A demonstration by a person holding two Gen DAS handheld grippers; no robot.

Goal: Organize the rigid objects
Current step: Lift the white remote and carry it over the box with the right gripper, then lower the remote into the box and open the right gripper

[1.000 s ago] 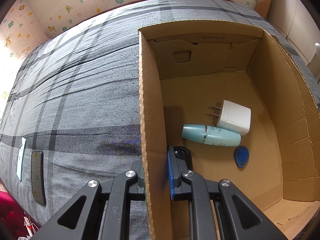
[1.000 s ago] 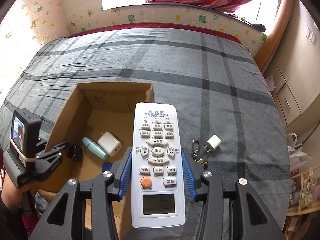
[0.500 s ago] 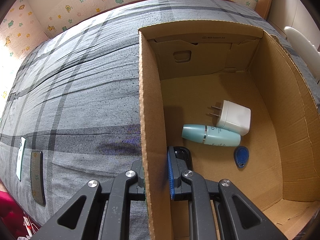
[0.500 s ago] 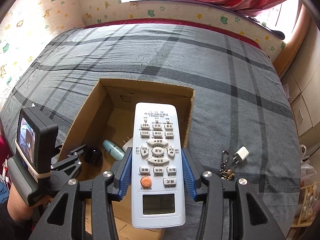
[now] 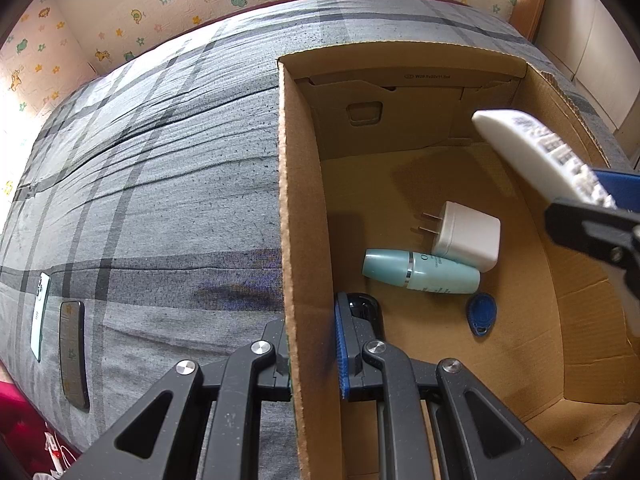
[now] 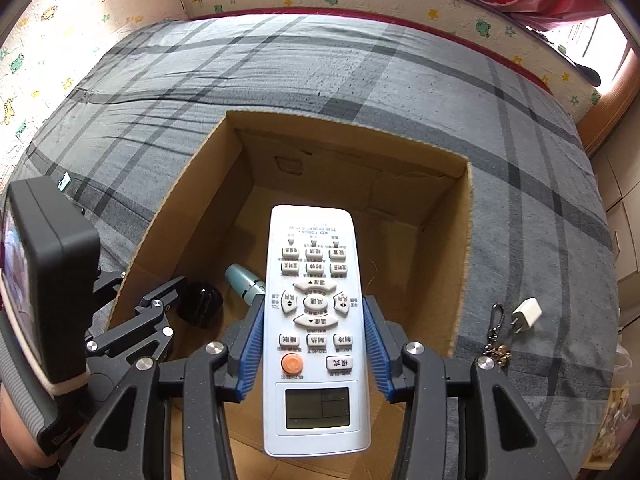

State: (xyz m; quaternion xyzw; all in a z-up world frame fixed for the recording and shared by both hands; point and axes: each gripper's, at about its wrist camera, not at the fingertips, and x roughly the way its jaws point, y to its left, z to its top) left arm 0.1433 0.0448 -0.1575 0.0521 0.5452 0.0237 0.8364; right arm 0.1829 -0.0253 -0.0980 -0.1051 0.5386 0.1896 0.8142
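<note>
My right gripper [image 6: 314, 344] is shut on a white remote control [image 6: 314, 320] and holds it above the open cardboard box [image 6: 460, 264]; the remote also shows in the left wrist view [image 5: 536, 156] over the box's right side. My left gripper [image 5: 310, 344] is shut on the box's left wall [image 5: 300, 240]. Inside the box lie a white charger [image 5: 466, 236], a teal bottle [image 5: 420, 272], a blue key fob [image 5: 482, 314] and a black round object [image 6: 200, 304].
The box sits on a grey plaid bed [image 6: 360, 64]. A small white charger [image 6: 526, 314] and a keychain [image 6: 494, 336] lie on the bed right of the box. A phone [image 5: 40, 316] and a dark remote [image 5: 74, 354] lie left of it.
My right gripper has carried the remote leftward from beside the box to above its inside. The left gripper has stayed clamped on the box wall.
</note>
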